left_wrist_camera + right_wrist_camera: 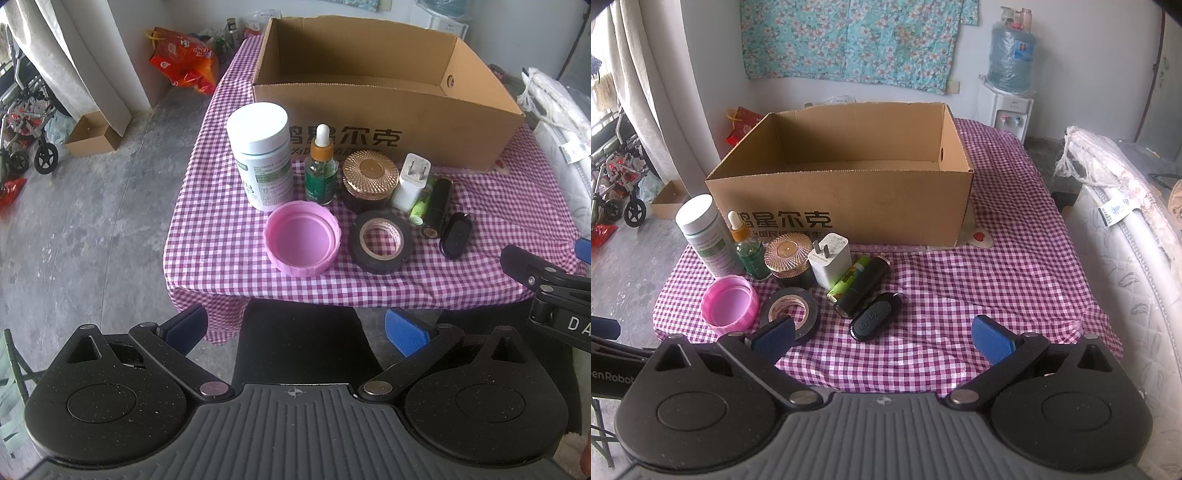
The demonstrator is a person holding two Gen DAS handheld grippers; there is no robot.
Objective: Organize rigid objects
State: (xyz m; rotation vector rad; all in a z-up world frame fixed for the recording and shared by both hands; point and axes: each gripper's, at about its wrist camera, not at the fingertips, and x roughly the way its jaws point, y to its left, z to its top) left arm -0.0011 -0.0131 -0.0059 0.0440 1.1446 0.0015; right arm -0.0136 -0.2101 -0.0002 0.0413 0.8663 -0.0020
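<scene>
An open cardboard box [388,122] [842,206] stands on the checked tablecloth. In front of it stand a white pill bottle [262,155] [701,236], a green dropper bottle [320,170] [748,251], a gold-lidded jar [369,181] [788,258] and a white charger [410,182] [829,260]. A pink lid [302,243] [730,302], black tape roll [382,242] [790,312], green tube [421,206] [847,280], black cylinder [437,206] [862,286] and black key fob [455,236] [875,317] lie nearer. My left gripper [295,332] is open and empty before the table edge. My right gripper [882,341] is open and empty over the cloth by the key fob.
The table's front and left edges drop to a concrete floor [92,221]. A small cardboard box [92,134] and a wheeled frame [26,129] stand at left. A mattress [1126,277] lies along the right. A water dispenser [1010,85] stands behind.
</scene>
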